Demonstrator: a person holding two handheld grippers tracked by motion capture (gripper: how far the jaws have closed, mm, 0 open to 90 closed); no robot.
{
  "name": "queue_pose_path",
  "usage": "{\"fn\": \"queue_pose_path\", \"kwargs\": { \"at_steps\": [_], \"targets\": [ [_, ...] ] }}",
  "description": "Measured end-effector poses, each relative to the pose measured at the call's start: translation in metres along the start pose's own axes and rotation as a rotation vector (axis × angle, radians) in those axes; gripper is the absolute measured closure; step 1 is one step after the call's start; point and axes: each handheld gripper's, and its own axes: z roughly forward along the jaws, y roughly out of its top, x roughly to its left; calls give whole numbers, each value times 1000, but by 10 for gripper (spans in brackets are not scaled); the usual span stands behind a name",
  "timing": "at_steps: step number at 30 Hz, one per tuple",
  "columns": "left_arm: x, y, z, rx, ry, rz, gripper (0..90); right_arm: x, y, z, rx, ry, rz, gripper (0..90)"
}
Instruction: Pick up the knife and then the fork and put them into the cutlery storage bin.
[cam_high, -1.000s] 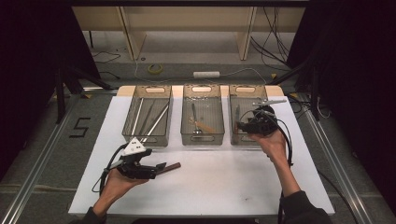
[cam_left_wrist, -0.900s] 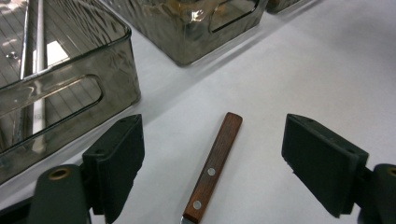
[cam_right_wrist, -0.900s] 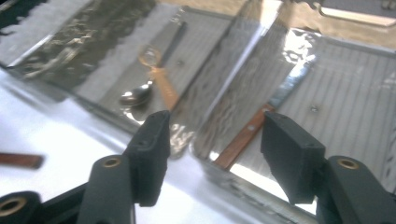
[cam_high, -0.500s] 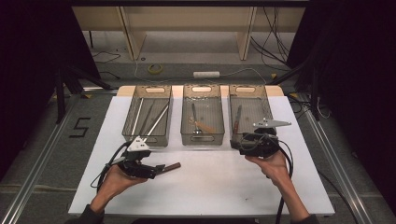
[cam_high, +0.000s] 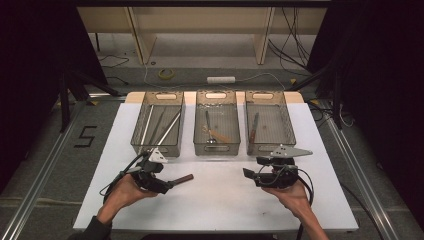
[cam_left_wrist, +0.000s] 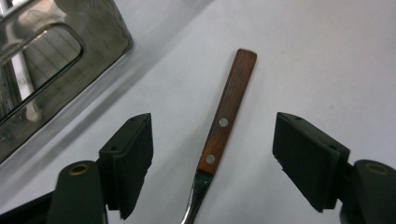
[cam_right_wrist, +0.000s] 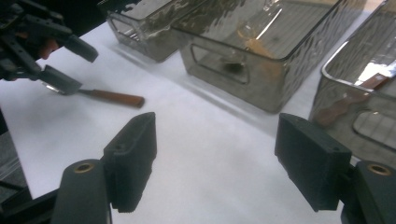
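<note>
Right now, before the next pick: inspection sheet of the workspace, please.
Surface: white table top, no spills seen.
Job's things: wooden-handled utensil lies flat on the table between the left gripper's open jaws, pads off it.
Bins: left bin holds long metal pieces; middle bin a spoon-like piece; right bin one wooden-handled piece.
Clutter: nothing seen on the table.
Grippers: left gripper open, jaws just closing a little; right gripper open, nothing between its jaws, just opening.
Cables: one trails from each gripper; more on the floor behind.
Surroundings: dark curtains, wooden frame behind, floor mark 5.
</note>
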Motion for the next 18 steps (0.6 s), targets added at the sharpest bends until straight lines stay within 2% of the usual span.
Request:
{"fn": "queue_pose_path", "kwargs": {
  "at_steps": [4,9,18],
  "targets": [
    [1,0,5,40,3,6,304,4,-5,0,15,3,-17,303],
    [4,3,8,73,-2,-4,334,7,-11,-1,23,18,-15,301],
    [4,6,18,141,-16,6,459,14,-17,-4,34,31,-23,298]
  ]
}}
